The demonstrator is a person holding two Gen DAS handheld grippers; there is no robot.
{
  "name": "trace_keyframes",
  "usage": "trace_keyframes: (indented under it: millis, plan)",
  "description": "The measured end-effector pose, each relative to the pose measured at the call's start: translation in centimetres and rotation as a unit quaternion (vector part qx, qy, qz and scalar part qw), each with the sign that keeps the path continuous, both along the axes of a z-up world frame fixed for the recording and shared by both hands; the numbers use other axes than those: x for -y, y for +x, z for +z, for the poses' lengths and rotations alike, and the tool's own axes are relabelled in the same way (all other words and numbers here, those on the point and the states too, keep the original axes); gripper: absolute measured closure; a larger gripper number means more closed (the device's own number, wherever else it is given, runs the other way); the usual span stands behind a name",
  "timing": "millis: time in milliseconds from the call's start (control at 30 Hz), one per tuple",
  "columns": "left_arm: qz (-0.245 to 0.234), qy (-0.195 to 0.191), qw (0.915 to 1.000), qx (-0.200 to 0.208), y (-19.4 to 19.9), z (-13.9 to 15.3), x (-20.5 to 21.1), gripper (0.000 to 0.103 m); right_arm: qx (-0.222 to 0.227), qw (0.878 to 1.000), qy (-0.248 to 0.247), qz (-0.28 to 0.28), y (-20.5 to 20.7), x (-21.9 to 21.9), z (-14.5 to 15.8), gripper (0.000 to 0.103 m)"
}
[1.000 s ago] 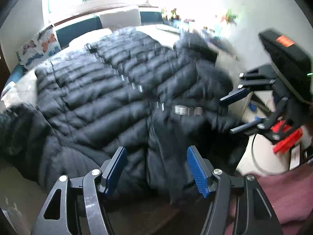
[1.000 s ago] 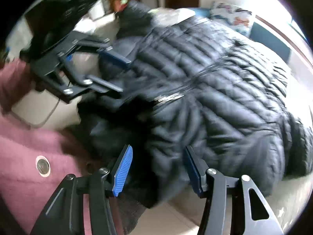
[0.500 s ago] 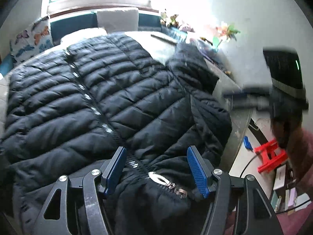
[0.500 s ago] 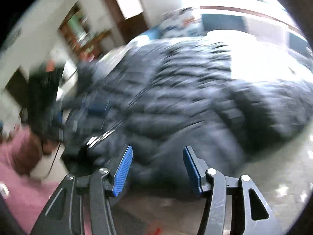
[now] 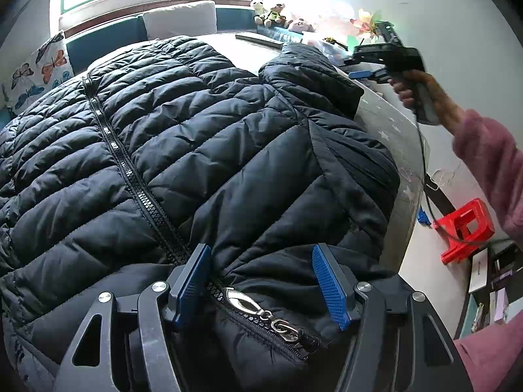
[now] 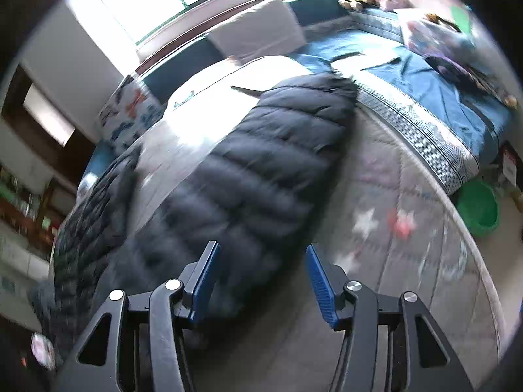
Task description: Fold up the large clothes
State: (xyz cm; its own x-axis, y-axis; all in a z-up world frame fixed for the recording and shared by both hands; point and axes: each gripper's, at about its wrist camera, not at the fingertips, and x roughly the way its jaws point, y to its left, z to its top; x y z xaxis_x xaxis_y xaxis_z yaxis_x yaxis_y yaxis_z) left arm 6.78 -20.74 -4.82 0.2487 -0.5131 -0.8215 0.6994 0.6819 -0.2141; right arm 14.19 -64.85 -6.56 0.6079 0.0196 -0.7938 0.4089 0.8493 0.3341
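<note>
A large black puffer jacket (image 5: 202, 150) lies spread front-up on a pale patterned table (image 5: 392, 130), zipped, its zip running from far left to near centre. My left gripper (image 5: 261, 254) hovers open over the near end of the zip, with the silver zip pull (image 5: 242, 300) between its blue pads; the pads do not press the fabric. At the far right, a hand in a pink sleeve (image 5: 490, 163) holds my right gripper (image 5: 366, 73) beside the jacket's sleeve (image 5: 313, 75). In the blurred right wrist view the right gripper (image 6: 260, 254) is open above that sleeve (image 6: 248, 176).
The table's curved edge (image 6: 457, 228) runs along the right. Beyond it are a red stool (image 5: 467, 228) on the floor, a green basin (image 6: 480, 209) and a blue-covered bench (image 6: 425, 78). A butterfly cushion (image 5: 36, 72), a white cushion (image 5: 179, 19) and soft toys (image 5: 268, 13) line the window seat.
My left gripper has come down over the jacket's near end, bringing the zip pull between its fingers. The right gripper has swung far out to the right and rolled, from the jacket's body to its sleeve.
</note>
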Motion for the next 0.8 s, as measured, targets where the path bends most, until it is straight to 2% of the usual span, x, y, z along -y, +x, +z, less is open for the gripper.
trace_keyframes:
  millis: [200,267,300,333,433,500,633,800]
  plan:
    - [-0.001,-0.006,1.0000,-0.007,0.0,0.1,-0.4,0.034,0.008,0.998,0.044,-0.042,1.8,3.8,-2.1,0.044]
    - [-0.001,-0.010,0.9999,-0.009,0.1,0.1,-0.4,0.033,0.027,0.997,0.056,-0.049,2.1,4.3,-2.1,0.044]
    - [-0.001,-0.012,0.9999,-0.010,0.2,0.0,-0.3,0.033,0.034,0.996,0.068,-0.052,2.3,4.6,-2.0,0.047]
    - [-0.002,-0.013,0.9999,-0.011,0.1,0.0,-0.4,0.032,0.039,0.994,0.079,-0.057,2.6,5.1,-2.3,0.064]
    - [-0.004,-0.014,0.9998,-0.012,0.2,0.0,-0.4,0.031,0.039,0.992,0.098,-0.071,2.9,5.7,-2.4,0.089]
    - [-0.004,-0.016,0.9997,-0.015,0.3,0.0,-0.5,0.031,0.053,0.991,0.096,-0.077,2.8,5.7,-1.6,0.091]
    - [0.003,-0.027,0.9992,-0.027,0.6,0.1,-0.8,0.031,0.098,0.991,0.065,-0.067,2.6,4.7,2.9,0.092]
    - [0.021,-0.041,0.9982,-0.039,0.8,0.9,-1.7,0.031,0.167,0.986,0.016,-0.014,2.3,0.6,11.8,0.093]
